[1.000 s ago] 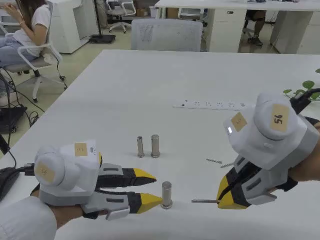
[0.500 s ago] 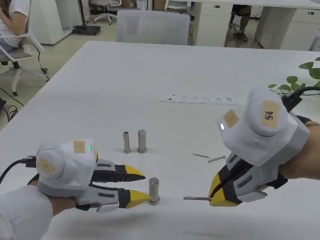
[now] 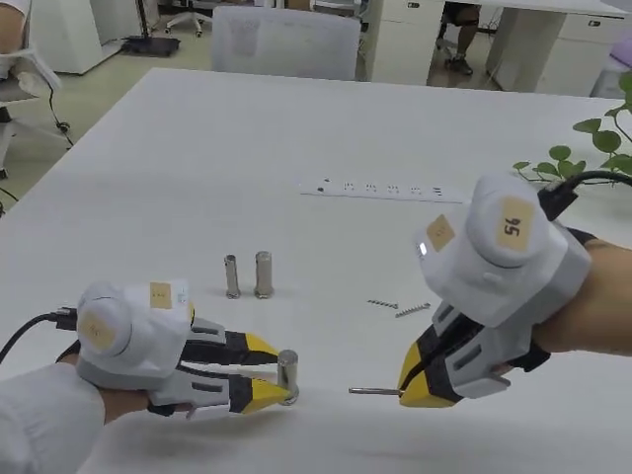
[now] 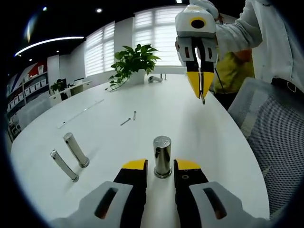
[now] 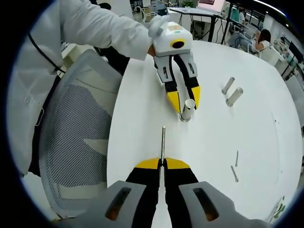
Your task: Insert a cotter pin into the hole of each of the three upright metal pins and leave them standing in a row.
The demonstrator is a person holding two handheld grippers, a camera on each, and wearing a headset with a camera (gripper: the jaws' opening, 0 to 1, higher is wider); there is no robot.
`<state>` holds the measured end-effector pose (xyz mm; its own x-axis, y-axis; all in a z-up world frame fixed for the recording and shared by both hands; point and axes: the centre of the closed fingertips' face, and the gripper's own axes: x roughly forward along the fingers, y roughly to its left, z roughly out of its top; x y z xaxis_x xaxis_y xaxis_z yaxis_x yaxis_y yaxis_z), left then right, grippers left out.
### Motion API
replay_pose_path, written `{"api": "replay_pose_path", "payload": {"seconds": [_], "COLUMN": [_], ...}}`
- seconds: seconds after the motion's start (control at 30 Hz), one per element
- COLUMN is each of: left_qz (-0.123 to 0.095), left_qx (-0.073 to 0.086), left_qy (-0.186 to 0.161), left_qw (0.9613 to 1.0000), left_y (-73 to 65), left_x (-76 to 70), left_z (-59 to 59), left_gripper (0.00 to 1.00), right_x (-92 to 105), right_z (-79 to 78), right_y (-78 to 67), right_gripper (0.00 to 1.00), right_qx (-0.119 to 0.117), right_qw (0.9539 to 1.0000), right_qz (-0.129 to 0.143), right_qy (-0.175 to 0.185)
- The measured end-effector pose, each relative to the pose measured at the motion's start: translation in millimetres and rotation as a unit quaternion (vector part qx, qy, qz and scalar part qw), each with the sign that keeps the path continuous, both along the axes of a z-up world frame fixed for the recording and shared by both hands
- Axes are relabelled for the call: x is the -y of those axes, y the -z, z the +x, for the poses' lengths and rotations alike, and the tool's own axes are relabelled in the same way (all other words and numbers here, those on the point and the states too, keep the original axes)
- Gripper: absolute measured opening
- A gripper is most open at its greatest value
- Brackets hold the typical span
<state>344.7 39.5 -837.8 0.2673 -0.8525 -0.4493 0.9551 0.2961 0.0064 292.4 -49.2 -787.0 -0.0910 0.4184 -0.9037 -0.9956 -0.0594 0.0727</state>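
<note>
Altogether three short silver cylindrical metal pins stand upright on the white worktop [image 3: 197, 158]. The nearest metal pin [image 3: 287, 373] stands at the very tips of the two yellow-tipped fingers [image 3: 259, 346] of the left gripper [image 3: 265, 371]. The fingers sit close on either side of the pin's base. Whether they press on it or merely flank it, I cannot tell. Farther back and to the left, a thinner metal pin [image 3: 232, 276] and a thicker metal pin [image 3: 264, 274] stand just beside each other, apart from both grippers.

Cotter pins also number three. The right gripper [image 3: 403, 392] has its two fingers clenched on one end of a thin grey cotter pin [image 3: 373, 392]. It sticks out level towards the nearest metal pin, its free tip near that pin but not touching it. In the right gripper view it runs straight out from the fingertips, in line with the pin between the left gripper's fingers. The other two are loose cotter pins: one [image 3: 382, 304] and a second [image 3: 413, 310] lie flat on the worktop near each other, beyond the right gripper.

One long white power strip [image 3: 380, 188] lies farther back on the worktop. One green leafy plant [image 3: 578, 158] stands at the right edge. One grey mesh chair [image 3: 286, 41] stands at the far side.
</note>
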Motion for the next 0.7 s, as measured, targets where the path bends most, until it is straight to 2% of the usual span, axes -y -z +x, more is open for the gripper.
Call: {"api": "replay_pose_path", "payload": {"seconds": [0.27,0.4,0.57,0.7], "left_qz": [0.003,0.005,0.002,-0.005], "left_qx": [0.013,0.017,0.017,0.006], "left_qy": [0.018,0.014,0.005,-0.017], "left_qw": [0.9998,0.9997,0.9998,0.9998], "left_y": [1.1,3.0,3.6,3.3], "left_x": [9.7,10.4,10.2,9.4], "left_z": [-3.3,-0.1,1.1,1.3], "left_gripper": [0.17,0.13,0.12,0.11], "right_x": [-5.6,-6.1,-7.0,-9.4], "right_z": [0.8,0.7,1.3,3.9], "right_y": [1.9,2.4,2.3,3.7], "right_gripper": [0.04,0.04,0.04,0.04], "right_qx": [-0.005,-0.007,-0.008,-0.008], "right_qw": [1.0,1.0,0.9999,0.9998], "right_qz": [0.001,0.0,0.001,0.003], "right_qy": [0.003,0.004,0.008,0.016]}}
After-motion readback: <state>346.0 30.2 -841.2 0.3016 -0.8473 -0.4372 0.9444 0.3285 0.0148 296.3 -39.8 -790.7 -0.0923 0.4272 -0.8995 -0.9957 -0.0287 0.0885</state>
